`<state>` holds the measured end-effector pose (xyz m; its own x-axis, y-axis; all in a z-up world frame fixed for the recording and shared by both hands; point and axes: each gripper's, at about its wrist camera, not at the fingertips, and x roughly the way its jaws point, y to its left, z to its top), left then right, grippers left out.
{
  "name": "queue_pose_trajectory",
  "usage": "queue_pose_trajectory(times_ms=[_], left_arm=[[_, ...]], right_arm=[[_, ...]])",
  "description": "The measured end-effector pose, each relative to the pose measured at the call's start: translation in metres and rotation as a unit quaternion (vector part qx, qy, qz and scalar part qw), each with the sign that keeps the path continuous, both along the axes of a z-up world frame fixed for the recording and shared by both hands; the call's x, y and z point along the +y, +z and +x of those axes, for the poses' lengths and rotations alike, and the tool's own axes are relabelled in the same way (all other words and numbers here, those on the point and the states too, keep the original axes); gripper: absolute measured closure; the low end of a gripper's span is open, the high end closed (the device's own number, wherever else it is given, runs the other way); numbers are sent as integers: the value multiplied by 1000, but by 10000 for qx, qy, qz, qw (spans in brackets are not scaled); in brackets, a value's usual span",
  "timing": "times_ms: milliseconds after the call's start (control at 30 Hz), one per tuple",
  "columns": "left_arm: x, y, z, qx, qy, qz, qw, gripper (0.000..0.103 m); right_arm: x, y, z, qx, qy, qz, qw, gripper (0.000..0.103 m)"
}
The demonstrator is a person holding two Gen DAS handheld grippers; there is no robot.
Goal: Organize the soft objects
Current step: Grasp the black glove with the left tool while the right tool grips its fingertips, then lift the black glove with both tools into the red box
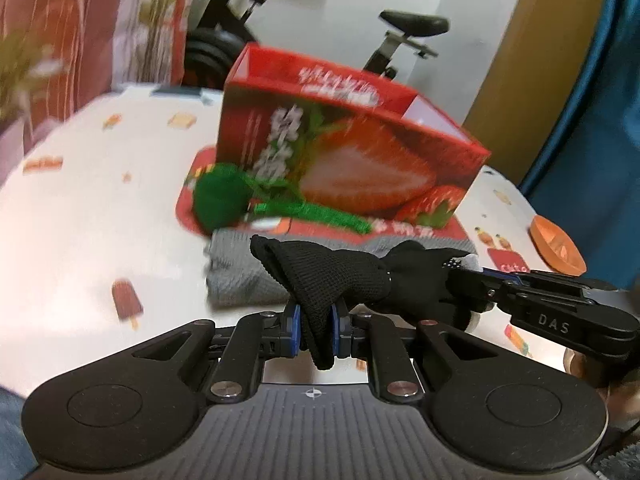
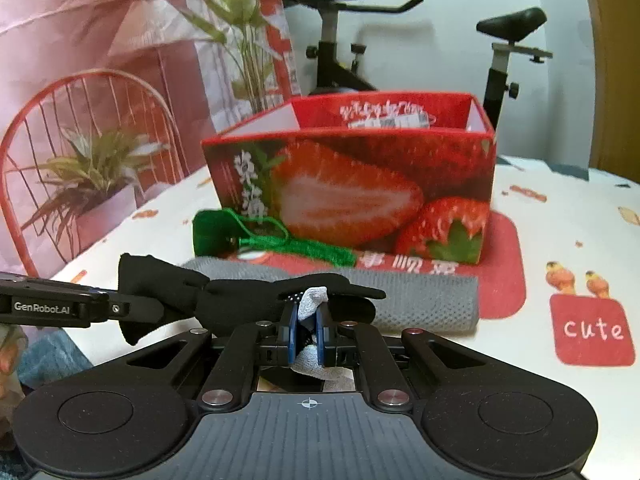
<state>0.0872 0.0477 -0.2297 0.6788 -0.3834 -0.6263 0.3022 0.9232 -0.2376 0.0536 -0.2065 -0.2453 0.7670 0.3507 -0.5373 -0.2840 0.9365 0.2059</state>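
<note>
Patterned table [image 2: 560, 208], 2 tools – black glove [image 1: 332, 276] clamped

Home (exercise bike [image 2: 400, 40]; houseplants [image 2: 240, 32])

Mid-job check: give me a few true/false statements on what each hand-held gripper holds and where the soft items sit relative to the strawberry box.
1. Both hand-held grippers, left and right, clamp the black glove. True.
2. The strawberry box is closed. False: it is open on top.
3. The green pouch is inside the box. False: it lies outside, in front of it.
4. A folded grey cloth lies in front of the box. True.
</note>
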Motion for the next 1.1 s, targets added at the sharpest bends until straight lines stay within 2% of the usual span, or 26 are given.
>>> queue_pose_trajectory(times_ms=[233, 433, 567, 800, 967, 1100], left_arm=[[-4, 35, -3, -535, -122, 5, 9985, 88], [-5, 60, 12, -647, -206, -156, 9976, 88], [-10, 81, 28, -885, -208, -167, 9957, 88], [-30, 111, 66, -1117, -437, -16, 9928, 88], [-35, 120, 101, -1008, -382, -141, 9941, 88], [-41, 125, 133, -1017, -319, -139, 9942, 88]], right_arm=[[-4, 29, -2, -541, -8, 27, 9985, 94], [-12, 59, 11, -858, 94, 107, 9962, 95], [-18, 78, 26, -986, 137, 185, 9949, 95], [-24, 112, 65, -1206, 16, 178, 9925, 95], [-27, 130, 100, -1294, -31, 105, 9915, 95], [-32, 135, 132, -1185, -95, 110, 9928, 95]])
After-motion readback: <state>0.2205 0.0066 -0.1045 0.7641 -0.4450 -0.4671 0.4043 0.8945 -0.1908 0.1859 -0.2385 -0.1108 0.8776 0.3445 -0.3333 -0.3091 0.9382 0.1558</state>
